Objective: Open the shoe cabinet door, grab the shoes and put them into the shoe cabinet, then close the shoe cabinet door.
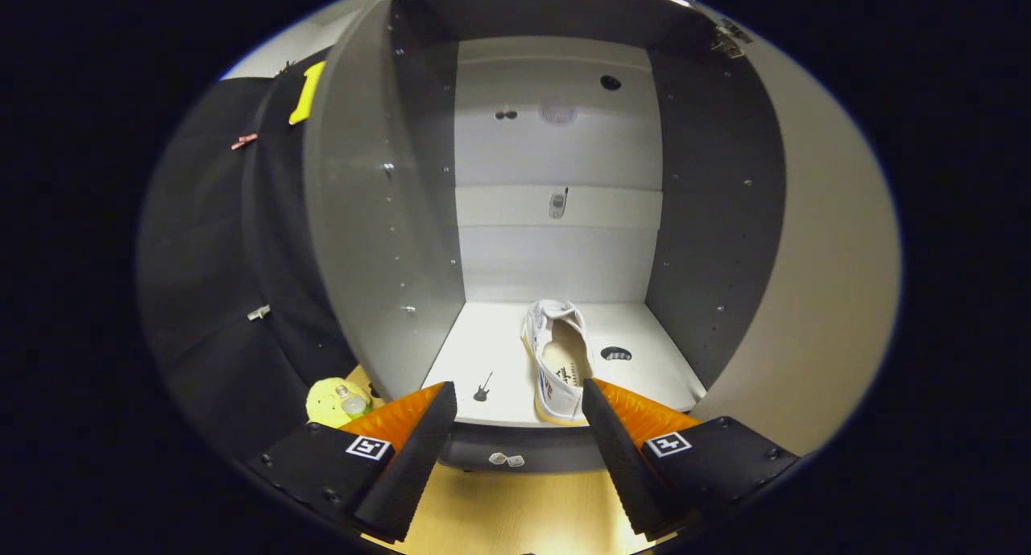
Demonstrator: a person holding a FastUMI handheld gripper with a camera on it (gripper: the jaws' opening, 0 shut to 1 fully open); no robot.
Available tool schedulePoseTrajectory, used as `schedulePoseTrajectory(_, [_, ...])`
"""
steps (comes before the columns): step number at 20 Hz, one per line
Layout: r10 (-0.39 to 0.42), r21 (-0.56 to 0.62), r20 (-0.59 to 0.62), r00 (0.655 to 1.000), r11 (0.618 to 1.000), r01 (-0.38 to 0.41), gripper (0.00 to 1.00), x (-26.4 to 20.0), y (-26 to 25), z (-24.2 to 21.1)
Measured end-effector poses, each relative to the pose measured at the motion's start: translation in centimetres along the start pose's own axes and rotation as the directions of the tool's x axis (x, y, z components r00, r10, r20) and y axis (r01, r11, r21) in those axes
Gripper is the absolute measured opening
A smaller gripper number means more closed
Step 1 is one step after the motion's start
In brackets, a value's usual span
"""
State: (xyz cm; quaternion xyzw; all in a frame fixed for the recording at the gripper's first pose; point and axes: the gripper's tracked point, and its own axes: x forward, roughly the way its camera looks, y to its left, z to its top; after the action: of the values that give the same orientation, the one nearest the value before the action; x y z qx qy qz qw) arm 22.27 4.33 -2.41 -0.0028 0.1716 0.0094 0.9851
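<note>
1. The claw [519,398] hung spread and empty at the open shoe cabinet [370,217].
2. The white sneaker [557,362] lay on the cabinet floor [483,354], just ahead of the right finger, its long axis running near to far.
3. The open door [821,281] stood to the right; nothing blocked the way.
4. A yellow-green bottle [338,400] sat outside, near left.

gripper [515,394]: two wedge-shaped ribbed fingers [419,450] spread apart, black mounting blocks with screws, square coded marker on each.
</note>
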Motion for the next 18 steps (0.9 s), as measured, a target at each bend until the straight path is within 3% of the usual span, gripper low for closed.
schedulePoseTrajectory(5, [0.006, -0.039, 0.148, 0.989, 0.999, 0.0, 0.98, -8.2, -0.6, 1.3])
schedulePoseTrajectory(7, [0.014, -0.06, 0.158, 0.987, 0.998, -0.004, 0.98, -11.7, -1.0, 0.4])
schedulePoseTrajectory(10, [0.076, -0.028, 0.148, 0.986, 0.997, -0.073, 0.98, -16.4, -1.3, -1.3])
schedulePoseTrajectory(13, [0.096, -0.055, 0.203, 0.975, 0.995, -0.087, 0.98, -20.1, -4.5, -1.6])
schedulePoseTrajectory(18, [0.09, 0.008, 0.173, 0.981, 0.996, -0.093, 0.98, -24.3, -11.5, -4.3])
